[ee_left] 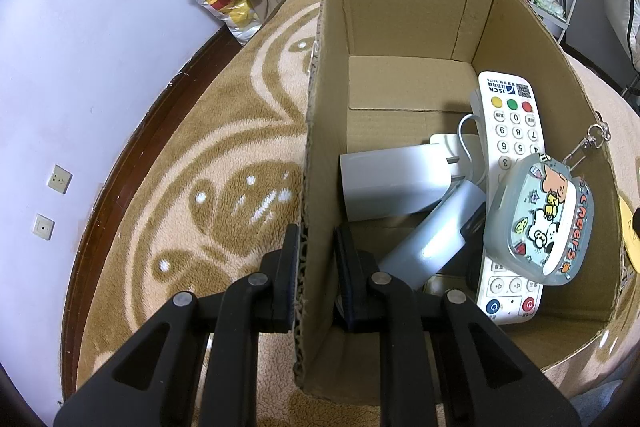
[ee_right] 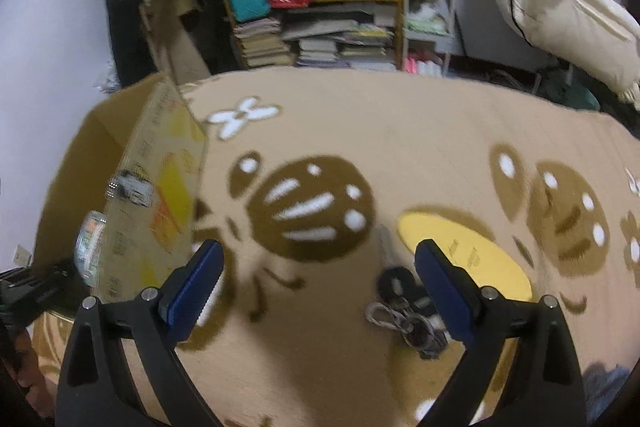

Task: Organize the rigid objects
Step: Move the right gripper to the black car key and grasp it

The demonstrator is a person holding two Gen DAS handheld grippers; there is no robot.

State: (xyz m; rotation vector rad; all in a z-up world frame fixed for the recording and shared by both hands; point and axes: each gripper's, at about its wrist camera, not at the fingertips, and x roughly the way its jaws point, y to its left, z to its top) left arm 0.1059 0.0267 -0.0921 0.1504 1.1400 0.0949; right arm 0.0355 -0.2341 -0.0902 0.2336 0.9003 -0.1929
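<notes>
Left gripper (ee_left: 316, 267): fingers clamped on the near wall of the open brown cardboard box (ee_left: 400, 11).
Right gripper (ee_right: 320, 287): fingers spread wide, nothing between them.
Black key bunch (ee_right: 404, 303): on the tan patterned blanket (ee_right: 360, 131), right of the box.
Box contents: white remote control (ee_left: 510, 131), white charger (ee_left: 388, 183), cartoon-printed case (ee_left: 540, 219).

The left gripper (ee_left: 316, 267) is clamped on the near wall of the box (ee_left: 400, 23). Inside the box lie a remote (ee_left: 510, 131), a charger (ee_left: 392, 183) and a cartoon case (ee_left: 538, 223).

Corrugated cardboard box (ee_left: 404, 27), fleecy cloth blanket (ee_right: 400, 131), glossy plastic remote (ee_left: 510, 131).
</notes>
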